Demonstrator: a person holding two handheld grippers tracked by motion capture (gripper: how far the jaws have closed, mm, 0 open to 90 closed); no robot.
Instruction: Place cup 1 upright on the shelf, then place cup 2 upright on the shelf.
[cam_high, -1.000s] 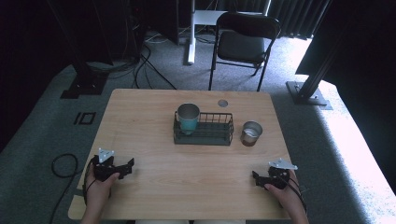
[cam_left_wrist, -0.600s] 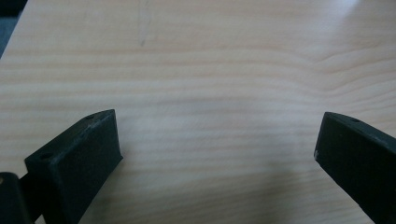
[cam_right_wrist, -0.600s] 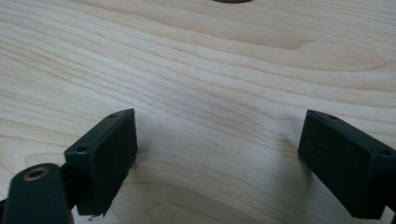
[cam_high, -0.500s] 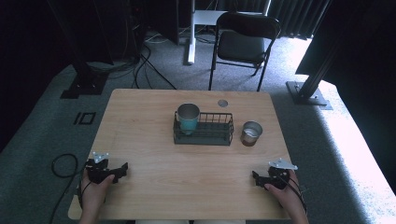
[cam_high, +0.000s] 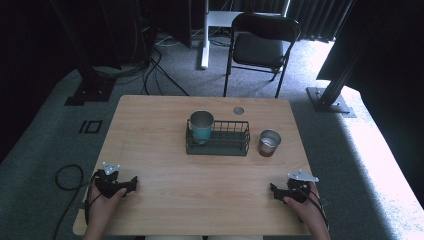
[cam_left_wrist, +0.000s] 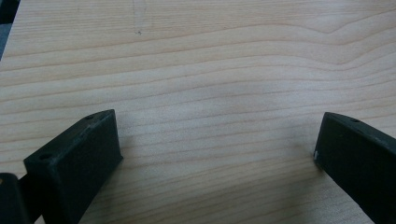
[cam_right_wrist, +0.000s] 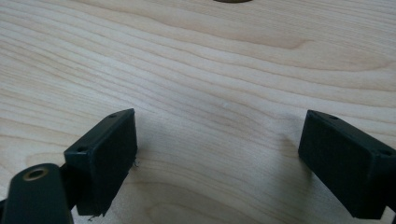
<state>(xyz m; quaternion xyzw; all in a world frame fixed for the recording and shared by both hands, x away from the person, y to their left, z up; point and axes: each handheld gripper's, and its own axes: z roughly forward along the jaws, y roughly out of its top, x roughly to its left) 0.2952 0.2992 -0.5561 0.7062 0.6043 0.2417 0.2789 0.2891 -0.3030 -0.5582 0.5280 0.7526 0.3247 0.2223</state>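
Wire rack (cam_high: 218, 144), black and low, sits near the middle of the desk (cam_high: 160, 125), slightly toward the far edge; it is the largest item there. A teal cup with a metal rim (cam_high: 201, 126) stands upright in the rack's left end, while the rest of the rack holds nothing. Just beside the rack's right end, apart from it, a smaller metal cup (cam_high: 268, 143) stands on the wood. A small round grommet (cam_high: 238, 110) lies behind the rack. Broad bare wood stretches between the rack and the near edge. The left tool (cam_high: 131, 183) rests near the near-left corner, jaws spread wide over plain wood and holding nothing. The right tool (cam_high: 274, 190) rests near the near-right corner, also wide and holding nothing. Both are well apart from the rack, with nothing between.
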